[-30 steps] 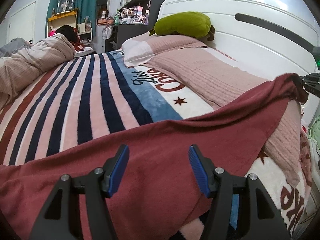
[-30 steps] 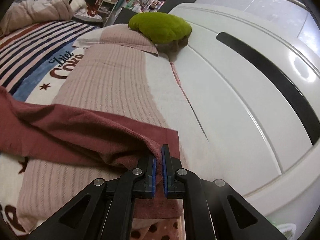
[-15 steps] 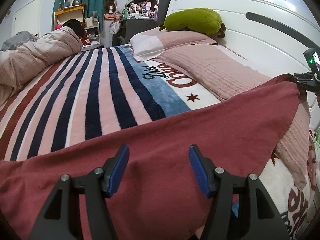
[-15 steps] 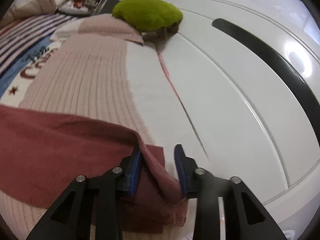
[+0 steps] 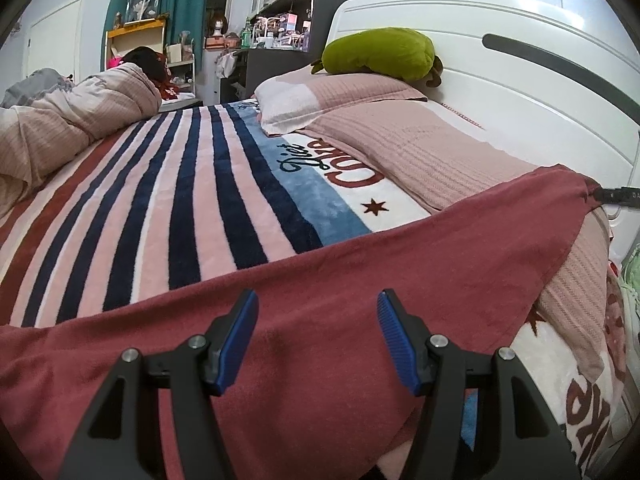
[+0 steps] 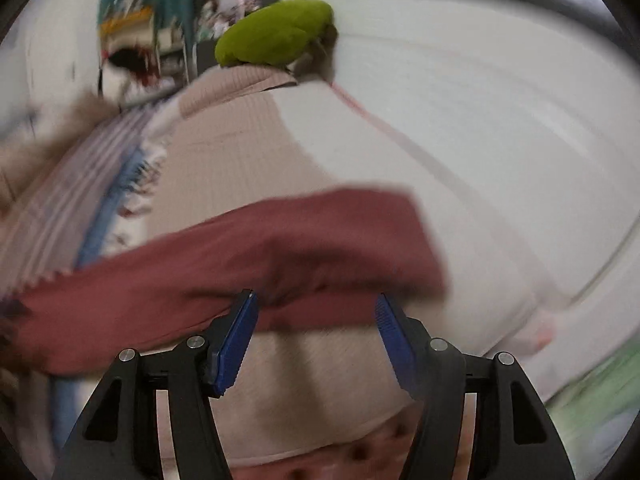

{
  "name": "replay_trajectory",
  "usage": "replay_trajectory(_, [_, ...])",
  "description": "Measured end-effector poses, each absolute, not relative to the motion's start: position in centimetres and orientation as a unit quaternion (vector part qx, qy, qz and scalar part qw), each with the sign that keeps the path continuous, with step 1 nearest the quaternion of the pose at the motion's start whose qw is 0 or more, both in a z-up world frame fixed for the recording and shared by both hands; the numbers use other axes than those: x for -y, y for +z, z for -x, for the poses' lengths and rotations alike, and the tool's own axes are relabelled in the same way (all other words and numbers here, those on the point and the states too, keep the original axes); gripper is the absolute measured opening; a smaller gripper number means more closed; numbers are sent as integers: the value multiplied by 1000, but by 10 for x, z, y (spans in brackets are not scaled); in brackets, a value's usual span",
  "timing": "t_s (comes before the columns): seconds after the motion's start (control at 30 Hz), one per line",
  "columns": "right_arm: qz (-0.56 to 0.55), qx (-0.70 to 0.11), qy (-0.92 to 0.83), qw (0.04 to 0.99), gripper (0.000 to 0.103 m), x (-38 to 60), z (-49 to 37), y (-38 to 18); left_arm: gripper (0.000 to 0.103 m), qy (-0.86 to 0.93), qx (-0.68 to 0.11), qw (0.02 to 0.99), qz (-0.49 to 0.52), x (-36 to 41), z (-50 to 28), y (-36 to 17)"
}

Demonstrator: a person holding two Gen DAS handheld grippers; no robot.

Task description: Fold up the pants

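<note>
Soft, limp maroon pants (image 5: 360, 280) spread across the bed (image 5: 168, 184); best pinched at hem or waistband corners. Left hand-held gripper (image 5: 316, 336) open above the cloth. Right hand-held gripper (image 6: 316, 334) just opened, pads clear of the fabric.

The pants (image 5: 360, 264) lie across the lower frame on a blanket (image 5: 168, 200), their far end draped over a pillow (image 5: 432, 160) at right. Behind it a second pillow (image 5: 336, 96) carries a plush toy (image 5: 380, 54) against the headboard (image 5: 520, 92). A rolled quilt (image 5: 68, 124) lies at upper left.
</note>
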State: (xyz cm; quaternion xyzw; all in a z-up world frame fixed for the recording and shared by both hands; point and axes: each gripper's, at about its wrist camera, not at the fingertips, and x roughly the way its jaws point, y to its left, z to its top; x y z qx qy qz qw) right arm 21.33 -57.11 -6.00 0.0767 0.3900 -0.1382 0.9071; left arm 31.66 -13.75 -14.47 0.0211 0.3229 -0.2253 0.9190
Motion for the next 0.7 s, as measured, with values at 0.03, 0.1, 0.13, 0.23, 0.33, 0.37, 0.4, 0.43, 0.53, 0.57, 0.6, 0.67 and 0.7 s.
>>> replay_trajectory(0.03, [-109,-381,-127,909,57,575,-208,-65,58,-225,-323,919,-21,137,-317,-145])
replay_trajectory(0.1, [-117,-361,-130,916,56,575,-203,-68,58,-224,-325,919,-22,138,-317,-145])
replay_trajectory(0.13, [-112,-345,-138,922,56,577,-201,-66,58,-224,-325,919,-21,138,-317,-145])
replay_trajectory(0.23, [-129,-317,-150,927,54,588,-198,-62,58,-224,-325,918,-21,138,-317,-145])
replay_trajectory(0.33, [-135,-310,-162,927,47,601,-203,-62,58,-224,-325,919,-22,137,-318,-146])
replay_trajectory(0.37, [-136,-313,-161,926,45,604,-206,-64,58,-224,-325,919,-23,137,-318,-146])
replay_trajectory(0.4, [-138,-316,-159,925,45,606,-209,-66,58,-224,-325,918,-23,137,-318,-146])
replay_trajectory(0.43, [-138,-316,-160,925,45,608,-211,-67,58,-224,-325,918,-22,137,-318,-146])
replay_trajectory(0.53, [-131,-297,-169,931,40,607,-214,-66,58,-224,-327,918,-23,137,-318,-147])
replay_trajectory(0.57, [-126,-293,-175,932,23,608,-218,-65,58,-224,-327,918,-23,137,-318,-147])
replay_trajectory(0.6, [-118,-292,-184,931,9,608,-219,-64,58,-224,-327,918,-22,136,-317,-147])
replay_trajectory(0.67, [-97,-285,-199,933,2,606,-221,-60,58,-223,-326,919,-21,135,-317,-146])
replay_trajectory(0.7, [-93,-283,-202,933,2,605,-219,-58,58,-223,-325,919,-22,135,-317,-146])
